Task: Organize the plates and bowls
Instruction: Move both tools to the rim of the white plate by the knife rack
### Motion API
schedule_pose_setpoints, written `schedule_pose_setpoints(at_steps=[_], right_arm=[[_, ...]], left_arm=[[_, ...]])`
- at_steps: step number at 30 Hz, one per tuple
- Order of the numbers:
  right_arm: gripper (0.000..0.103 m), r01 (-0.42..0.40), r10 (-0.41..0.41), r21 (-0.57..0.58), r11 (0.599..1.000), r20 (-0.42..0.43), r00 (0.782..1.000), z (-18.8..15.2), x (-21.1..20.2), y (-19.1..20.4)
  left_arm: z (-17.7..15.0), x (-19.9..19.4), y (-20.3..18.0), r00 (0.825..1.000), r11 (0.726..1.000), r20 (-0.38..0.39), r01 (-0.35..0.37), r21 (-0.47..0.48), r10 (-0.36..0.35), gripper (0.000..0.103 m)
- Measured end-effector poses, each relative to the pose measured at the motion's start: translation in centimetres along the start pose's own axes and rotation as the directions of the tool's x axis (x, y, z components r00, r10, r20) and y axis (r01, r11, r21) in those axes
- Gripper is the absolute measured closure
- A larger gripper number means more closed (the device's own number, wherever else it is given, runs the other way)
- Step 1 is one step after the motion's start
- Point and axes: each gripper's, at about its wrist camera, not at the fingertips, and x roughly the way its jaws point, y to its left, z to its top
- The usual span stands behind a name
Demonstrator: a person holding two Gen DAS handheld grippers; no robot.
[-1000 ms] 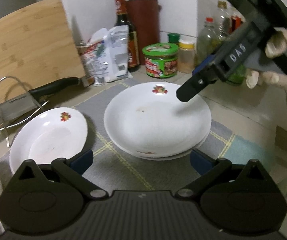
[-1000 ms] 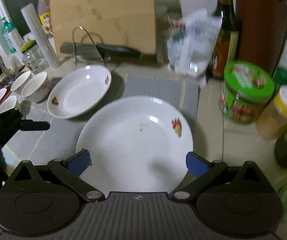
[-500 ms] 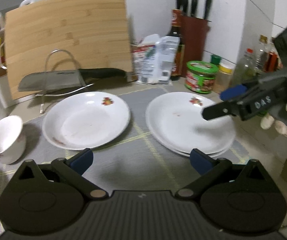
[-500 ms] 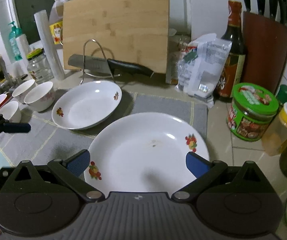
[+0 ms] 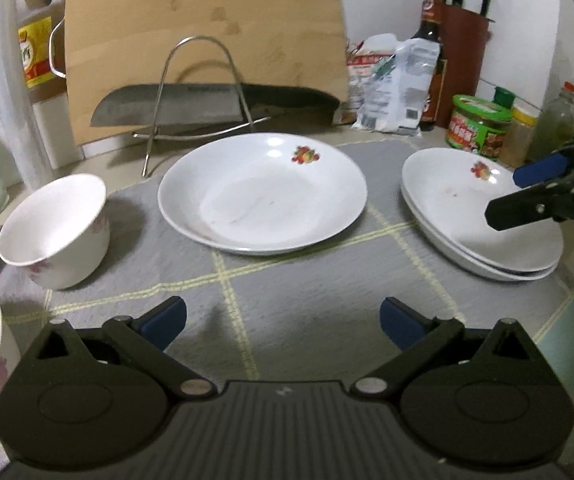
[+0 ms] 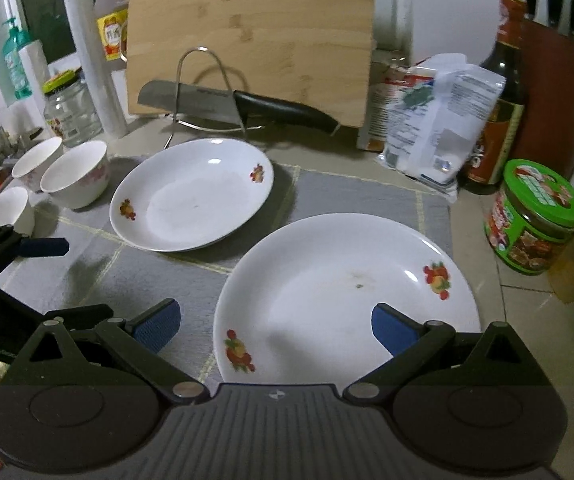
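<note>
A single white plate with fruit print (image 5: 263,196) (image 6: 191,196) lies on the grey mat. A stack of two like plates (image 5: 475,216) (image 6: 343,296) lies to its right at the mat's edge. Several white bowls (image 5: 55,228) (image 6: 75,178) stand at the left. My left gripper (image 5: 283,320) is open and empty above the mat, short of the single plate. My right gripper (image 6: 275,326) is open and empty, hovering over the near rim of the stack; it also shows in the left wrist view (image 5: 535,188).
A cleaver (image 6: 223,104) rests in a wire rack (image 5: 203,92) before a leaning bamboo board (image 5: 203,36). A green-lidded jar (image 6: 535,216), sauce bottle (image 6: 499,92), white bag (image 6: 435,120) and knife block stand at the back right. A glass jar (image 6: 71,112) stands at the left.
The left gripper has swung left, bringing the single plate and bowls to centre view. The right gripper has pulled back from the stack. Both stay open.
</note>
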Motion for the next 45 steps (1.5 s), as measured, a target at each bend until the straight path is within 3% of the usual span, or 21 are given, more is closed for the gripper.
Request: schedule_pose_setpoints(at_steps=[11,21,26,34,45], right_arm=[[0.000,-0.024,0.023,-0.068,0.997,-0.014,1.000,1.5,1.7,1.6],[0.000,-0.096,0.094,-0.074,0.993,-0.029,0.995,3.5,3.3,0.8],[0.000,-0.155,0.153,-0.058,0.986,-0.043,0.987,5.1,4.8,-0.2],[0.000,-0.185,0.178,-0.137,0.973,-0.063,0.982,7.9,7.5,0.1],[0.000,-0.276,0.247,-0.153,0.949,-0.182,0.952,11.6,13.1,-1.0]], left_arm=[[-0.4,2.1,1.0,0.999,0.999,-0.014,-0.030,-0.034,0.029,0.001],[0.3,4.6,0.8,0.996,0.995,-0.047,-0.074,-0.061,0.071,0.000],[0.9,5.4,0.8,0.997,0.996,-0.044,-0.070,-0.054,0.068,0.000],[1.6,6.3,1.0,0.999,0.998,-0.017,-0.050,-0.037,0.049,0.000],[2.1,6.8,1.8,1.000,1.000,0.001,0.016,0.021,-0.016,0.000]])
